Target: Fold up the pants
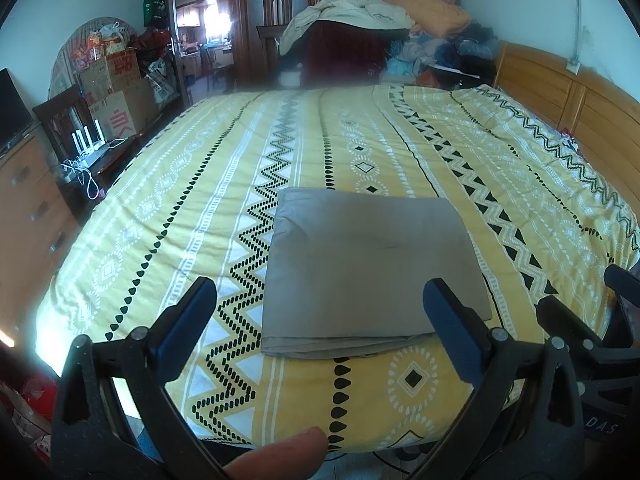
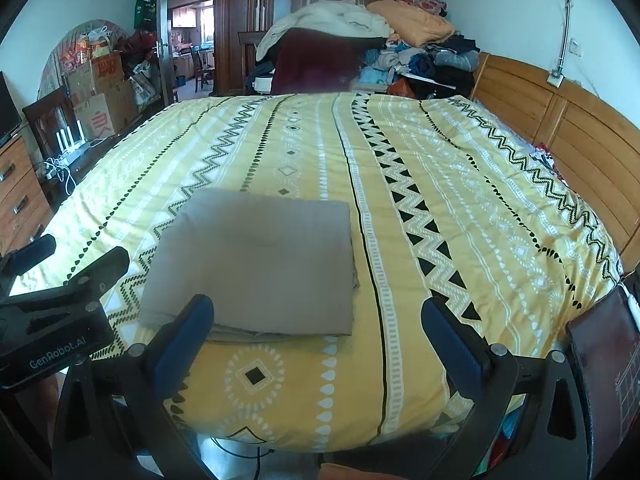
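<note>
The grey-brown pants (image 1: 368,268) lie folded into a flat rectangular stack on the yellow patterned bedspread (image 1: 200,208), near the bed's front edge. My left gripper (image 1: 320,312) hovers just in front of the stack, open, nothing between its blue pads. In the right wrist view the folded pants (image 2: 256,264) sit left of centre. My right gripper (image 2: 316,328) is open and empty, with its left finger (image 2: 188,332) over the stack's near edge. The left gripper's black body (image 2: 60,312) shows at that view's left side.
A wooden headboard (image 2: 568,136) runs along the bed's right side. A heap of clothes and bedding (image 2: 360,44) is piled at the far end. Cardboard boxes (image 1: 116,88), a chair with a router (image 1: 86,144) and a drawer unit (image 1: 28,208) stand left of the bed.
</note>
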Action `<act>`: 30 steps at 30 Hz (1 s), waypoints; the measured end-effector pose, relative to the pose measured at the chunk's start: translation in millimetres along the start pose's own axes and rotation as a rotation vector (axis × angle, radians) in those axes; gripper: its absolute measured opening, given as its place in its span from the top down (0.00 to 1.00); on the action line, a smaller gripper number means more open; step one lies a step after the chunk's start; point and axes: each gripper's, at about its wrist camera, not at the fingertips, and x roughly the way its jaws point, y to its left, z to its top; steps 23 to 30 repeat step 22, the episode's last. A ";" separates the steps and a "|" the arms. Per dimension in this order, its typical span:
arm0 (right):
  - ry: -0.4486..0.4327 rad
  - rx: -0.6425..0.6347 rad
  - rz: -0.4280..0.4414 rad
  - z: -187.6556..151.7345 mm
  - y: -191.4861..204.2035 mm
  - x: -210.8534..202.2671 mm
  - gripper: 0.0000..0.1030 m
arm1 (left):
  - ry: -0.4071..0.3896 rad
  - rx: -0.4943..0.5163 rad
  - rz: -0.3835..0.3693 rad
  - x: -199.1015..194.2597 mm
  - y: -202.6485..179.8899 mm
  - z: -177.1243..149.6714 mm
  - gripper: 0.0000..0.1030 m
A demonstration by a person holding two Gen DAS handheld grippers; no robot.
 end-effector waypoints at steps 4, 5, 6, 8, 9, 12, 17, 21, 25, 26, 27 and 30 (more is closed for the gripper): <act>0.006 -0.005 -0.005 -1.5 -0.1 1.6 0.00 | 0.009 0.007 0.003 1.7 -2.0 -1.3 0.00; 0.006 -0.005 -0.004 -1.3 -0.1 1.8 0.00 | 0.008 0.009 0.003 1.5 -2.8 -1.3 0.00; 0.005 -0.004 -0.004 -1.6 -0.4 1.9 0.00 | 0.008 0.012 0.003 1.5 -3.5 -1.1 0.00; 0.008 -0.004 -0.003 -1.4 0.2 1.8 0.00 | 0.008 0.015 0.003 2.1 -3.8 -1.1 0.00; 0.010 -0.004 -0.003 -1.8 0.6 1.7 0.00 | 0.008 0.016 0.002 2.2 -4.0 -0.9 0.00; 0.011 -0.006 -0.004 -2.1 1.6 2.5 0.00 | 0.009 0.018 0.004 3.3 -4.5 -0.5 0.00; 0.016 -0.002 -0.001 -3.1 2.2 3.7 0.00 | 0.015 0.013 0.010 5.0 -5.1 -2.1 0.00; 0.013 0.004 0.012 -3.5 0.8 2.8 0.00 | 0.013 0.009 0.024 6.2 -4.7 -2.5 0.00; 0.018 0.008 0.019 -3.2 -0.6 4.2 0.00 | 0.014 0.009 0.025 6.6 -5.0 -2.7 0.00; 0.018 0.008 0.019 -3.2 -0.6 4.2 0.00 | 0.014 0.009 0.025 6.6 -5.0 -2.7 0.00; 0.018 0.008 0.019 -3.2 -0.6 4.2 0.00 | 0.014 0.009 0.025 6.6 -5.0 -2.7 0.00; 0.018 0.008 0.019 -3.2 -0.6 4.2 0.00 | 0.014 0.009 0.025 6.6 -5.0 -2.7 0.00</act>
